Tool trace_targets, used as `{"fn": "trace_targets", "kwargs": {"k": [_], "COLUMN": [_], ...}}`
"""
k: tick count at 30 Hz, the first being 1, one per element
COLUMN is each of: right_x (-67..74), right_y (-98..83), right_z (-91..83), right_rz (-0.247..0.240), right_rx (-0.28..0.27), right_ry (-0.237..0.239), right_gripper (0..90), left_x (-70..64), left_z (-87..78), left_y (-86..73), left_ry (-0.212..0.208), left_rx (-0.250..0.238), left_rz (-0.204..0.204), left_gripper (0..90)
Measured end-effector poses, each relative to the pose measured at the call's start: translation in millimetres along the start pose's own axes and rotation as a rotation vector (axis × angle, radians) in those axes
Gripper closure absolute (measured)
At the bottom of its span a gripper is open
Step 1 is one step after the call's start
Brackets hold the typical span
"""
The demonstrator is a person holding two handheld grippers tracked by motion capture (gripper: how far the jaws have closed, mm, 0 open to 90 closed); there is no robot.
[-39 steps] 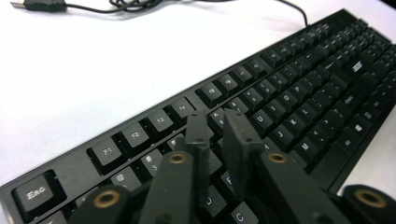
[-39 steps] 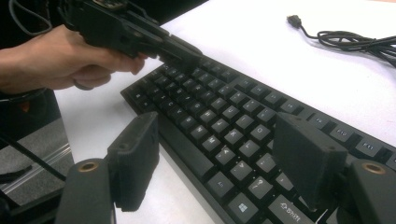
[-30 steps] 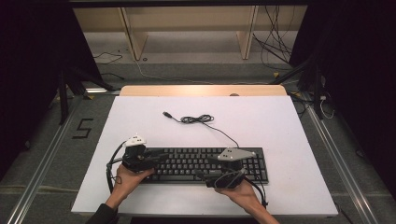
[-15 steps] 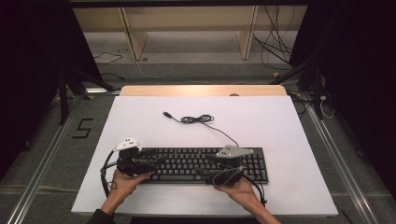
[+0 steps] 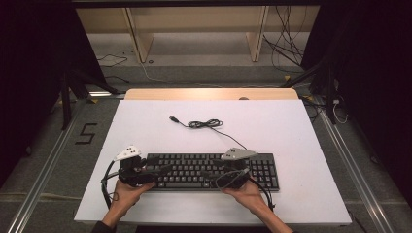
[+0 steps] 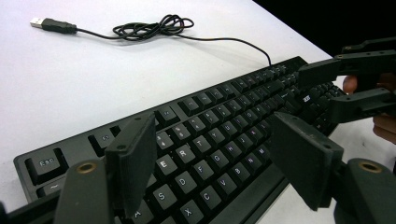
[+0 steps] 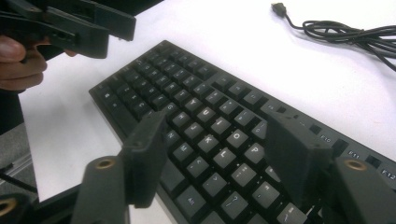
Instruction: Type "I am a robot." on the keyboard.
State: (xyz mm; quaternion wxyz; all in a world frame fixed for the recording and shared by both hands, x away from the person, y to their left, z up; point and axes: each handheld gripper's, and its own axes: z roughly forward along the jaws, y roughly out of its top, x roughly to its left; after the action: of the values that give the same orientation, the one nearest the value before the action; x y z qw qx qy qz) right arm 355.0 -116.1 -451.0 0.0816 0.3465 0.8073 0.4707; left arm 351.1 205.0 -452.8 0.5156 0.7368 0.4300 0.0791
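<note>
The jaws of the left gripper [image 6: 212, 158] are being held wide apart, with nothing between them; seen along them in the left gripper view, they are hanging over the letter keys at the left part of a black keyboard [image 6: 219, 126]. The jaws of the right gripper [image 7: 219, 154] are likewise being held wide apart and empty, poised over the keys of the keyboard's middle-right part in the right gripper view. Whether either pair of jaws is touching the keys cannot be told.

In the high view, the left gripper [image 5: 158, 171] is being held by the person's left hand [image 5: 125, 191] over the keyboard's left end, and the right gripper [image 5: 214, 171] by the right hand [image 5: 245, 191] toward its right part, both pointing inward at each other. A grey three-cornered plate is being carried on top of each.

The keyboard [image 5: 214, 170] is lying flat on the white worktop [image 5: 291, 141], near its front edge, with its long side running along that edge. A thin black cable [image 5: 206, 124] is being shown leading from the keyboard's back edge across the worktop, partly gathered in a loose coil, and ending in a USB plug [image 5: 173, 118] lying free on the white surface, well apart from both grippers.

Beyond the worktop, a wooden frame [image 5: 194, 29] and loose wires are lying on the grey floor [image 5: 58, 145].
</note>
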Motion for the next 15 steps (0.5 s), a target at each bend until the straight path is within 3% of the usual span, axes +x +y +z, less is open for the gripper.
{"fn": "trace_targets", "kwargs": {"k": [15], "right_x": [-2.4], "right_y": [4.8], "right_z": [12.3], "right_rz": [-0.015], "right_rx": [0.045], "right_ry": [-0.006], "right_gripper": [68.7], "left_x": [-4.0], "left_z": [-4.8], "left_y": [-6.8], "left_ry": [-0.016], "left_rx": [-0.025], "left_rz": [0.005], "left_gripper": [28.7]}}
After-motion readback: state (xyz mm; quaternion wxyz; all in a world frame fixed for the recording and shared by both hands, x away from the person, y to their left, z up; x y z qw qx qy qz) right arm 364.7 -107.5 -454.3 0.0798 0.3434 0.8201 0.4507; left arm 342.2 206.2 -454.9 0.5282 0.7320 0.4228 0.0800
